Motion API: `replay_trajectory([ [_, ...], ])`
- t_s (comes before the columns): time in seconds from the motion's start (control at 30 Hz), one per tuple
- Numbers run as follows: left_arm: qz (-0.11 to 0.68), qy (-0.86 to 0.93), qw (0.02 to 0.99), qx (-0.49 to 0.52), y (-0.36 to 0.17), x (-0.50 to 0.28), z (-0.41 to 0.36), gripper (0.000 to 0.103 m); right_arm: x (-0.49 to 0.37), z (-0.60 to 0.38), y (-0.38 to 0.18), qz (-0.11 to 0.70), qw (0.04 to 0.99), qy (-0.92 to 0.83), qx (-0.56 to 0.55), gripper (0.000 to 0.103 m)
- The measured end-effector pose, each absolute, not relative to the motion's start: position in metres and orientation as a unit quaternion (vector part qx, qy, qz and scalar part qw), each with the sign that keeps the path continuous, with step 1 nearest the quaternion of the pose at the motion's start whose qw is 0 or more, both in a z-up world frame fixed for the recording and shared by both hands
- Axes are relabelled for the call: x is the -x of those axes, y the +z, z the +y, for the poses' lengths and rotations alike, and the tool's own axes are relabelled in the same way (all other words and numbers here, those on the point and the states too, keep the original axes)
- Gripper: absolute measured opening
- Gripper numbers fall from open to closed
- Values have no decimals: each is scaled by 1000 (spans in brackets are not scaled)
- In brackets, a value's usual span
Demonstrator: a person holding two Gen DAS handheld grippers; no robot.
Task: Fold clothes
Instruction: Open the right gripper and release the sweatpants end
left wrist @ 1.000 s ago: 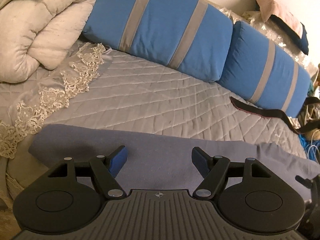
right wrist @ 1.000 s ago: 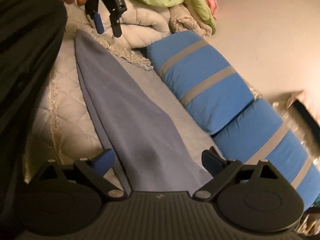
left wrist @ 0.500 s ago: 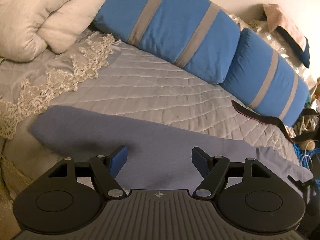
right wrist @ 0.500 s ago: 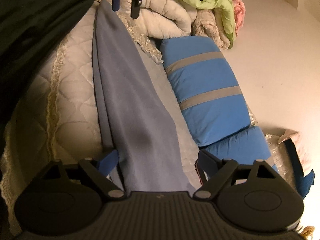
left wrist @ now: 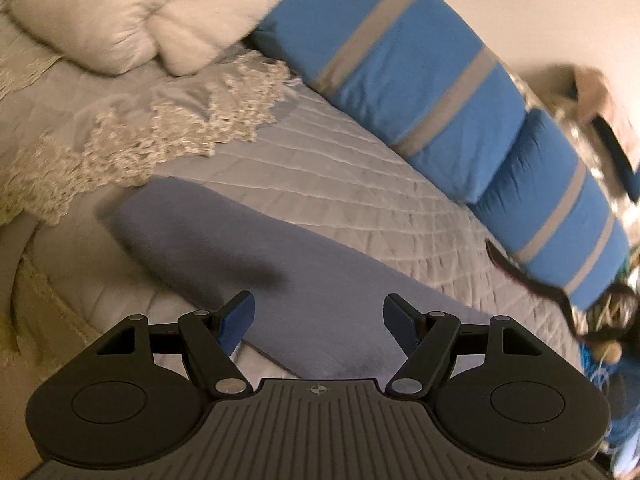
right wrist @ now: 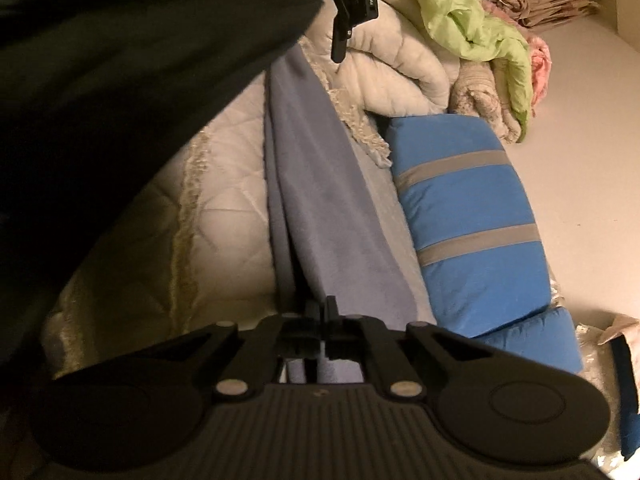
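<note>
A: Item, progress. The grey-blue garment (left wrist: 280, 264) lies on the quilted bed (left wrist: 360, 184) as a long narrow strip, layers doubled along its length; further folds look outstanding, though the finished shape cannot be judged.

B: Left to right?

A: Left gripper (left wrist: 318, 318): jaws spread wide, empty, hovering over the strip, whose free end runs to 10 o'clock. Right gripper (right wrist: 322, 312): jaws closed on the strip's near end; cloth runs to 12 o'clock. Striped blue bolsters (right wrist: 468, 216) at 3 o'clock.

B: Changes from half a second ago?

A: Right jaws stood open either side of the cloth then, now pinched. Left view has swung; its jaws are unchanged.
</note>
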State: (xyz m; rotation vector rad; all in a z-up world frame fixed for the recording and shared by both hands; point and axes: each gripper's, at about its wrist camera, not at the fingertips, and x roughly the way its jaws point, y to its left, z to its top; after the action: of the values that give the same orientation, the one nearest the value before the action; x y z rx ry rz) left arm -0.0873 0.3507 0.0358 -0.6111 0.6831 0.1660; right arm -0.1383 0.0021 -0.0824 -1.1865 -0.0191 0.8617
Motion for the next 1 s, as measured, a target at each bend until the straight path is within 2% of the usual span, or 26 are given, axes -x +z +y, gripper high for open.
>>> replay_trajectory([
  [0.2,311,111,873,359,23,96,374,70,143,2,-85,2,739,397,544,2],
  [0.23,308,114,869,370,21,98,378,70,143,2,-86,2,740,394,545,7],
  [0.27,304,117,865,381,19,99,381,70,142,1,-83,5,745,393,539,28],
  [0.3,300,118,861,392,16,100,384,70,141,1,-79,10,752,395,527,35],
  [0.37,287,121,852,420,10,103,391,70,138,-5,-68,19,774,401,490,79],
  [0.4,280,124,846,436,6,104,394,70,136,-8,-61,25,784,404,470,85],
  [0.6,245,141,801,528,-20,112,415,70,117,-32,-36,58,834,389,388,92],
  [1.0,150,144,772,601,-47,123,434,68,90,-65,-16,89,883,349,301,96],
])
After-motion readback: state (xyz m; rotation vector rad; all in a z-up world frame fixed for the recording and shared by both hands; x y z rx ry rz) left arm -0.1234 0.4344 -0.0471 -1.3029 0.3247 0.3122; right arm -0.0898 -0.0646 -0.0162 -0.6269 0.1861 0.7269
